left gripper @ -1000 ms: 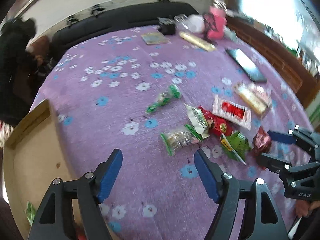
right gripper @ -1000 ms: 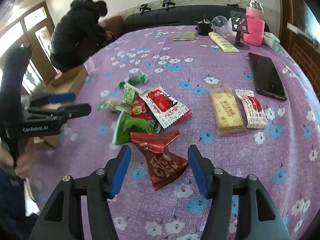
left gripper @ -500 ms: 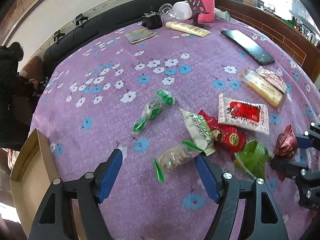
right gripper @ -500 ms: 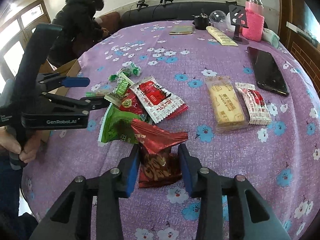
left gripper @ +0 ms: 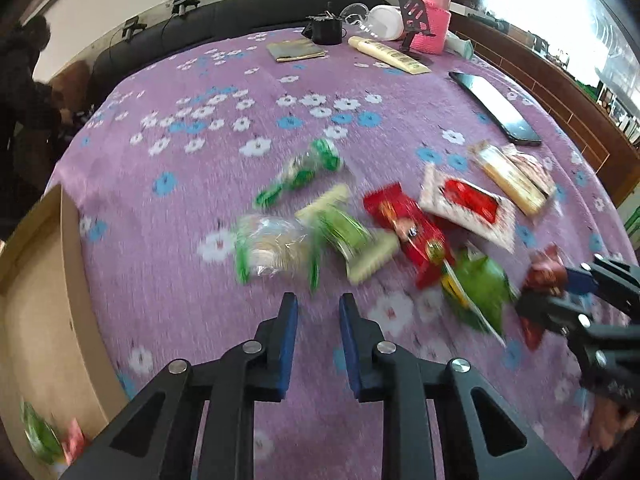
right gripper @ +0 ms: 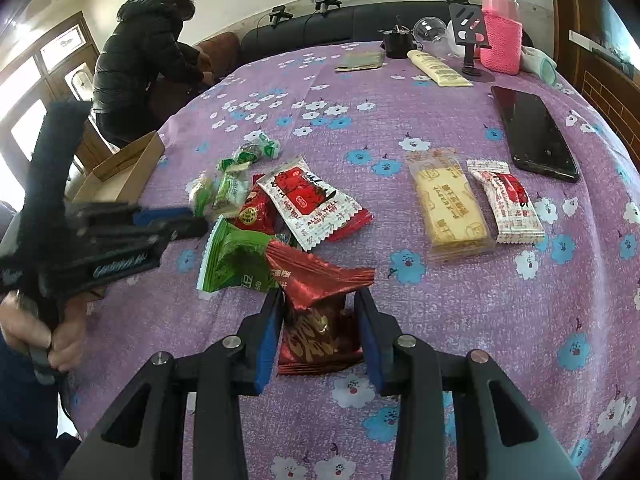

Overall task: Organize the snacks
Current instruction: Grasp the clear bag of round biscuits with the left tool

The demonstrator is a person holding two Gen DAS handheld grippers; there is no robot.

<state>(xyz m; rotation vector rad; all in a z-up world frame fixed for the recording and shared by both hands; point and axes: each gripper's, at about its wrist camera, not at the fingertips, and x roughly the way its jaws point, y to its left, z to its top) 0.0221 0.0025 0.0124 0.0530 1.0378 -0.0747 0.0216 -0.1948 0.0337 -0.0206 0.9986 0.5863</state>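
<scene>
Several snack packets lie in a loose heap on the purple flowered tablecloth point(left gripper: 224, 132). My right gripper point(right gripper: 318, 300) is shut on a dark red foil packet point(right gripper: 320, 276), whose twisted end sticks up past the pads. The left wrist view shows that packet point(left gripper: 544, 272) in the right gripper point(left gripper: 556, 292) at the right edge. My left gripper point(left gripper: 316, 304) is shut with only cloth showing between its pads. Its tips sit just short of a clear packet with green ends point(left gripper: 272, 252). In the right wrist view the left gripper point(right gripper: 192, 218) reaches in from the left beside that packet point(right gripper: 208, 196).
An open cardboard box point(left gripper: 36, 300) stands off the table's left edge with a few snacks in its corner. A biscuit pack point(right gripper: 448, 204), a black phone point(right gripper: 532, 136), a tube point(right gripper: 440, 68) and a pink bottle point(right gripper: 500, 36) lie further right and back. A person in a black jacket point(right gripper: 140, 60) bends at the far left.
My left gripper's jaws went from wide apart to shut as it dropped toward the clear packet. My right gripper's jaws closed onto the dark red packet and have held it since.
</scene>
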